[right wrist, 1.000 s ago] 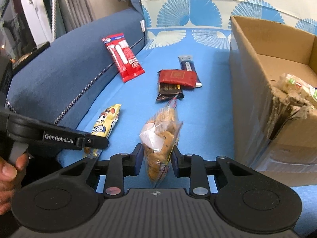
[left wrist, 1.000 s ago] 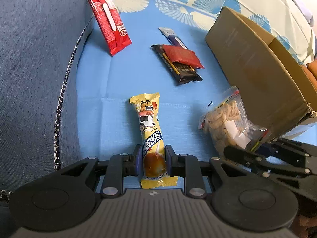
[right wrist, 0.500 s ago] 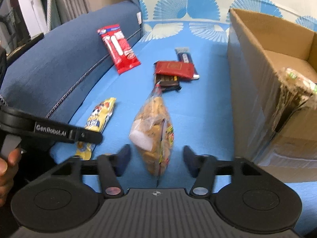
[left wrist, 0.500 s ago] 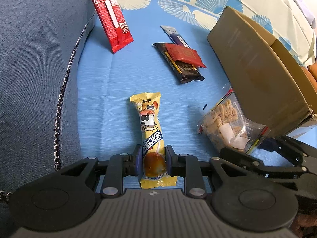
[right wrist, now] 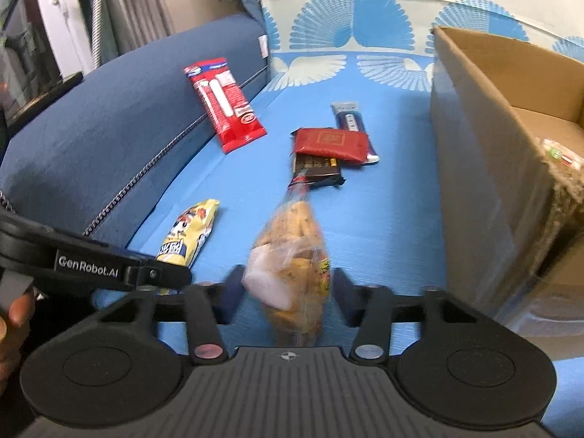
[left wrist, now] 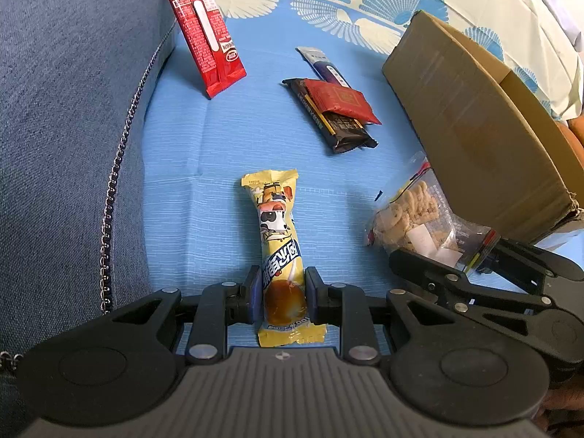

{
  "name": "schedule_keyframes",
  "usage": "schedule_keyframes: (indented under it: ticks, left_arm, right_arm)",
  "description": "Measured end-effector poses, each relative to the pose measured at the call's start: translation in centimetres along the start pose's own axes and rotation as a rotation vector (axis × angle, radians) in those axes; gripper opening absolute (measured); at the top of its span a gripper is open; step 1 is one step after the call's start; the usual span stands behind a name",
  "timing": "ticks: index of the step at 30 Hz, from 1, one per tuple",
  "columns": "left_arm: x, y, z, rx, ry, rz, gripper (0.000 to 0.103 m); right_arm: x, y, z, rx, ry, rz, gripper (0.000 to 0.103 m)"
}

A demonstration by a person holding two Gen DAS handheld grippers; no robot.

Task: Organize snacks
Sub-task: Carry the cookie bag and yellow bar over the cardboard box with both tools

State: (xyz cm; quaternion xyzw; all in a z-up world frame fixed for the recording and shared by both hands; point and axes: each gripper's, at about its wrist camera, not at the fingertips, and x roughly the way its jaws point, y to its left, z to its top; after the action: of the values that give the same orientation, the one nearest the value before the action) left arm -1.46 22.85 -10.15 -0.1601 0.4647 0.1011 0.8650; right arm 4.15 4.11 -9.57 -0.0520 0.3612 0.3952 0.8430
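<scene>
Snacks lie scattered on the blue sheet [left wrist: 226, 138] of a sofa, and through your left wrist camera your left gripper [left wrist: 283, 294] is clamped on the near end of a yellow snack bar [left wrist: 279, 241], one finger pressing on each side while the rest of the bar lies flat on the sheet, pointing away from you. Farther off, a red packet [left wrist: 204, 33] leans against the dark blue sofa cushion [left wrist: 65, 109]. Near the middle, a small red pouch [left wrist: 339, 100] lies on top of a dark bar [left wrist: 341, 129], with a blue bar [left wrist: 325, 65] just behind them. To the right stands a cardboard box [left wrist: 474, 124], and just beside its near corner a clear bag of cookies [left wrist: 412, 219] sits in front of your right gripper [left wrist: 463, 266]. Through your right wrist camera, that gripper [right wrist: 284, 294] has the bag of cookies [right wrist: 292, 255] between its fingers; the fingers are closing, and both still stand clear of the bag with a gap on each side. The bag is blurred. The yellow snack bar [right wrist: 189, 231] lies to the left, its near end hidden behind the left gripper [right wrist: 160, 275], and the edge of your hand [right wrist: 14, 314] shows at the frame's left edge. The red packet [right wrist: 224, 104] leans on the cushion [right wrist: 109, 116] beyond. The box [right wrist: 489, 153] stands open on the right with a wrapped item [right wrist: 558, 153] inside it.
</scene>
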Motion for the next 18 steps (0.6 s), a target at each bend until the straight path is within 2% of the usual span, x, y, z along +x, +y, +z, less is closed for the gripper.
schedule_keyframes:
  ticks: [7,14,18]
  left_arm:
    - [-0.4,0.0,-0.1,-0.002,-0.015,-0.006,0.026]
    - [-1.7,0.0,-0.5,0.009,-0.07,-0.038,0.026]
    - [-2.4,0.3,-0.7,0.001,-0.1,-0.064,0.026]
  right_arm:
    - [-1.2,0.2,-0.2,-0.026,-0.021,-0.013,0.044]
    - [-3.9,0.5,0.4,-0.07,-0.066,-0.023,0.044]
    - [-6.6,0.5,1.9,-0.097,-0.112,-0.014,0.044]
